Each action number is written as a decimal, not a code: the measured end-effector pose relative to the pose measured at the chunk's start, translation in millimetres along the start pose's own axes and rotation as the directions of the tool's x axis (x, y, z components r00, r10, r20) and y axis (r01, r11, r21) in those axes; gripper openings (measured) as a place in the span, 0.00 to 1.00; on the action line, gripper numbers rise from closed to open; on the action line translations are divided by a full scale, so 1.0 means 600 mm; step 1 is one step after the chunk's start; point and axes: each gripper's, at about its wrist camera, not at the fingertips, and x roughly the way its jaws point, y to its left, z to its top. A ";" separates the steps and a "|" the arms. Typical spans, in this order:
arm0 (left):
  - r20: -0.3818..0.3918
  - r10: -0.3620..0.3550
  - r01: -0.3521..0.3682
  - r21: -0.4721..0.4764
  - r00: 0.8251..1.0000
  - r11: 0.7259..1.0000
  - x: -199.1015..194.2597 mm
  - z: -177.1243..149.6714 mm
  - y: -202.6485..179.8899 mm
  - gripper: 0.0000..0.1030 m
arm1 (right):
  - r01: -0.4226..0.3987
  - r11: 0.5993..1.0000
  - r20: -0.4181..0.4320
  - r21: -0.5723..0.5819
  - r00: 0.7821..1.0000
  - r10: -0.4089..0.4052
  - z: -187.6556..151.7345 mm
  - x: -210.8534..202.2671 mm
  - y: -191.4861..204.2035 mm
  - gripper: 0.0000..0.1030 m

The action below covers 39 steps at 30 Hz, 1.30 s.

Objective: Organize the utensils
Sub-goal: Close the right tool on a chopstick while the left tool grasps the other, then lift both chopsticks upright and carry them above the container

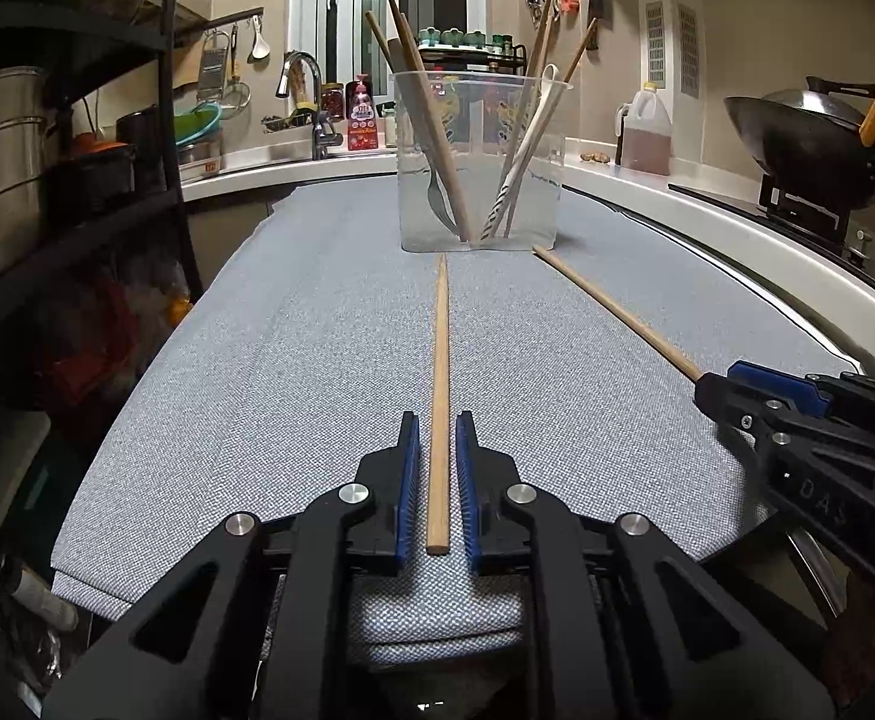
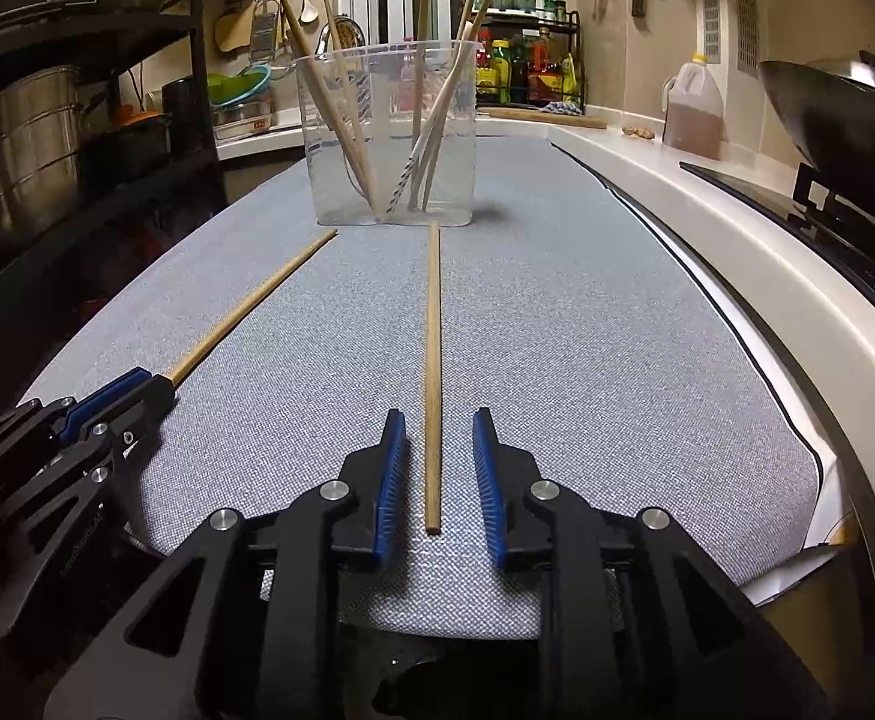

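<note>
Left hand-held gripper (image 1: 437, 438): pads spread narrowly either side of chopstick (image 1: 440, 396), lower centre of frame; small gaps seen, nothing pinched. Right hand-held gripper (image 2: 437, 438): pads spread wider astride second chopstick (image 2: 433, 372), lower centre, untouched. Both chopsticks flat on grey-clothed desk (image 1: 257, 360), tips near clear cup (image 1: 479, 162) at upper centre, already stocked with utensils. Advice: pads to be closed squarely near thick end, stick centred, lifted level before tipping into cup.
</note>
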 end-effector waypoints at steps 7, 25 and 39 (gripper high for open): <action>0.007 -0.006 0.006 0.015 1.000 1.000 -0.007 -0.005 0.000 0.11 | -0.037 0.999 0.003 -0.005 0.999 0.037 0.002 0.001 0.006 0.06; 0.013 -0.007 0.007 0.023 1.000 1.000 -0.004 -0.002 -0.002 0.08 | -0.024 1.000 0.008 -0.018 1.000 0.024 0.002 0.003 0.011 0.05; 0.057 -0.035 0.035 0.012 0.998 0.999 -0.041 0.020 -0.001 0.06 | -0.048 0.999 0.067 -0.023 0.997 0.049 0.035 -0.052 0.014 0.05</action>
